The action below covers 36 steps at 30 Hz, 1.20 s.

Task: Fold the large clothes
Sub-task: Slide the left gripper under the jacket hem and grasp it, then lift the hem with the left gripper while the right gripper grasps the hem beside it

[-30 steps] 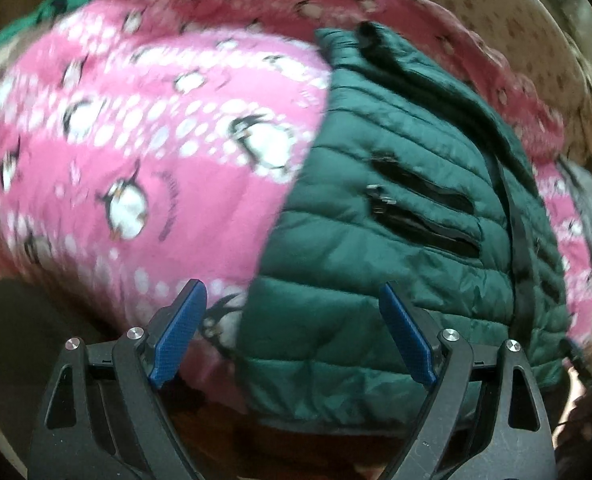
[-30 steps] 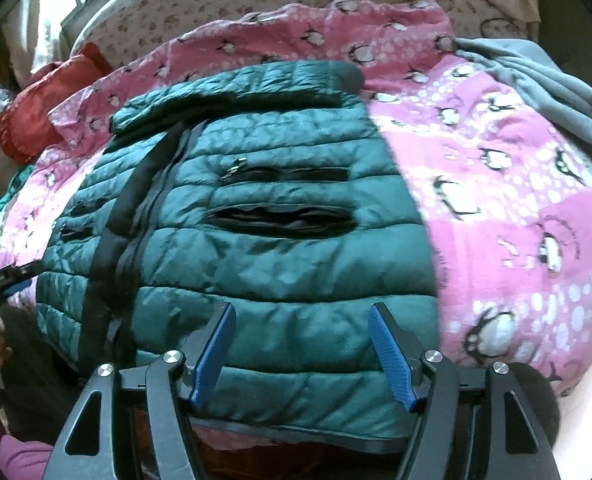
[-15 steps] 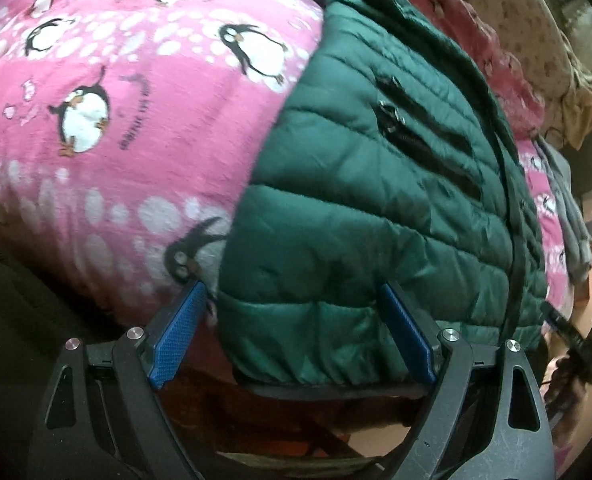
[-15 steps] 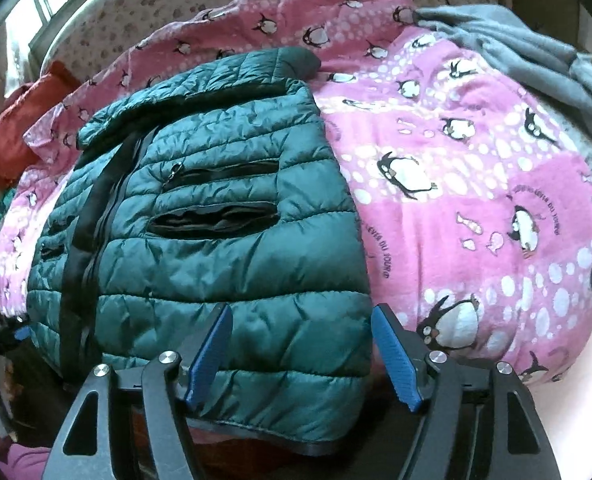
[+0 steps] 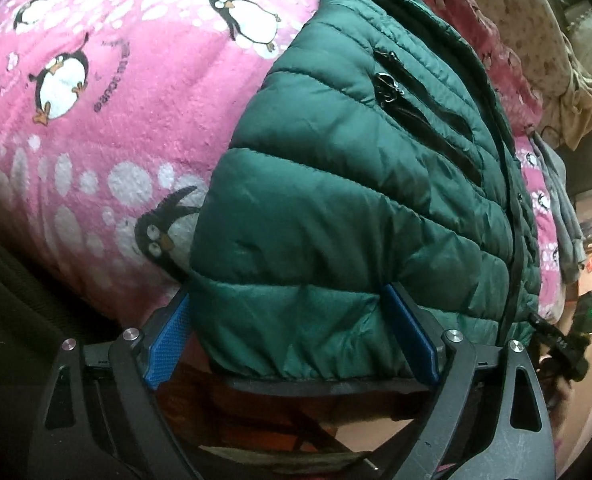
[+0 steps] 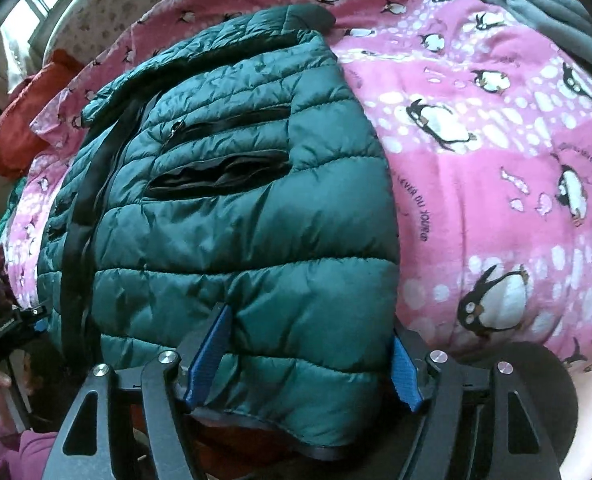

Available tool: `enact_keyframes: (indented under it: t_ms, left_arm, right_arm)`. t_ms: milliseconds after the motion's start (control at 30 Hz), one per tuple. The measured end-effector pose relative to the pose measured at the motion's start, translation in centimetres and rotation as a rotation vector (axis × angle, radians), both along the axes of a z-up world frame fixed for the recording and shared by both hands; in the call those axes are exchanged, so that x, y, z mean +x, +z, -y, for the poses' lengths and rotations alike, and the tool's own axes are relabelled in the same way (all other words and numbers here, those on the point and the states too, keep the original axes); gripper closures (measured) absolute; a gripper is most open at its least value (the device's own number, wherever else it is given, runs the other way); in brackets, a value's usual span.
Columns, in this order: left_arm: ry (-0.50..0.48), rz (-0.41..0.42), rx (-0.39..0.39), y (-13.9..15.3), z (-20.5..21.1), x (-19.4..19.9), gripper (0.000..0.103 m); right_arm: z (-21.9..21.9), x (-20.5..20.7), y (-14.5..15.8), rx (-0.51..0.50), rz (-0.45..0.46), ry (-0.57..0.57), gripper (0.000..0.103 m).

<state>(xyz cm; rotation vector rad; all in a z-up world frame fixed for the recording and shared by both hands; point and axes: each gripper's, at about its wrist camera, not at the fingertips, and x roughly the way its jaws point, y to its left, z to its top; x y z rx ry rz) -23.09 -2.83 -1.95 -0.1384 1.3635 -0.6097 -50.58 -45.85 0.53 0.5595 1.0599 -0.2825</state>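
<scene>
Up close in the left wrist view, a green quilted jacket [image 5: 355, 184] lies spread on a pink penguin blanket [image 5: 108, 92], its hem hanging over the near edge. The left gripper [image 5: 292, 336] points down at that hem with its blue pads [image 5: 166, 340] wide apart: one pad sits just outside the jacket's side edge, the other against the padded fabric farther along. The hem corner is between the jaws, but the pads do not pinch it. A black zipper strip [image 5: 513, 216] runs up the jacket, and two zipped pockets [image 5: 427, 120] show on the chest. A grey garment [image 5: 563, 208] lies past the jacket at the right.

From the right wrist view, the same jacket [image 6: 236, 200] fills the middle, collar away from the camera. The right gripper [image 6: 303, 356] straddles the opposite hem corner, jaws standing well open, with the padding bulging between them and not squeezed. The blanket [image 6: 495, 184] stretches off to the right, a red cloth [image 6: 28, 120] lies at the far left, and the grey garment [image 6: 535, 4] sits at the top right.
</scene>
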Motion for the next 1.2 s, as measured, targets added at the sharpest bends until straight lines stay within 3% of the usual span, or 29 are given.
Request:
enact_keyframes:
  t_ms: [67, 100, 200, 233, 300, 500, 800, 967, 1200]
  left_arm:
    - [0.004, -0.006, -0.012, 0.1, -0.2, -0.1, 0.021]
    - [0.01, -0.007, -0.012, 0.3, -0.5, -0.2, 0.035]
    - [0.02, 0.022, -0.026, 1.4, -1.0, -0.8, 0.068]
    - [0.012, 0.038, -0.02, 1.8, -1.0, -1.0, 0.073]
    - [0.0, 0.066, -0.017, 2.9, -0.9, -1.2, 0.085]
    - [-0.034, 0.169, -0.087, 7.5, -0.5, -0.6, 0.088]
    - [0.041, 0.35, -0.184, 13.9, 2.0, 4.7, 0.088]
    - [0.095, 0.4, -0.206, 16.0, 5.3, 9.4, 0.088]
    - [0.147, 0.454, -0.152, 16.4, 10.0, 15.8, 0.088]
  right_arm:
    - [0.3, -0.1, -0.6, 0.033, 0.01, -0.012, 0.033]
    - [0.2, -0.2, -0.7, 0.034, 0.02, -0.005, 0.037]
    - [-0.8, -0.3, 0.3, -0.02, 0.059, 0.059, 0.068]
    - [-1.0, -0.3, 0.7, -0.031, 0.074, 0.062, 0.079]
    - [-1.1, -0.4, 1.7, -0.051, 0.105, 0.069, 0.087]
    - [-0.5, 0.6, 6.2, -0.036, 0.272, 0.098, 0.09]
    - [2.5, 5.3, 11.7, -0.061, 0.437, 0.029, 0.09]
    - [4.6, 9.2, 12.5, -0.087, 0.444, 0.001, 0.09]
    - [7.5, 16.2, 12.8, -0.151, 0.41, -0.023, 0.09]
